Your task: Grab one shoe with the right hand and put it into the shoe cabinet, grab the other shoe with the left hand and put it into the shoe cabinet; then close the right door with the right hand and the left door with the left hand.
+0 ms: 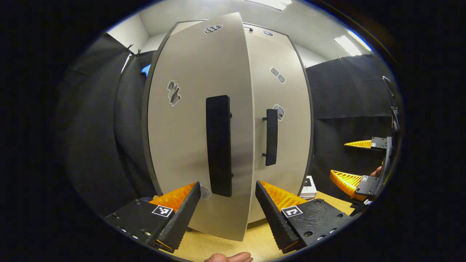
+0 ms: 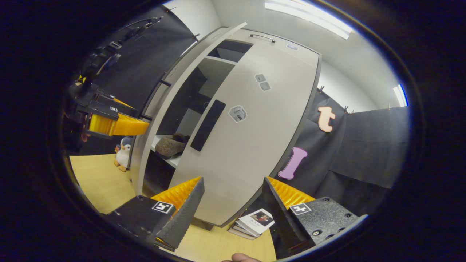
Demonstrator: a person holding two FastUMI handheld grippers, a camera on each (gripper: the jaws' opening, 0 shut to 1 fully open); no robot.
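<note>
One shoe cabinet [image 2: 233,153].
Two doors on it: left door [image 1: 196,145], ajar; right door [image 1: 282,145], flat against the cabinet front.
Two black handles, one per door [image 1: 218,145] [image 1: 271,137].
One grey shoe [image 2: 170,145], on a shelf inside the cabinet.
One plush penguin [image 2: 123,153], on the floor left of the cabinet.
One stack of books [image 2: 251,222], at the cabinet's base.
Two grippers, each with two fingers: left gripper [image 1: 227,203], right gripper [image 2: 233,203].

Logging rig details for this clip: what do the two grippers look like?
Both match: the left gripper and right gripper each have two wedge-shaped fingers, ribbed orange on the outside with dark serrated inner pads, mounted on black textured blocks with visible screws. Each block carries a small square black-and-white marker.
</note>
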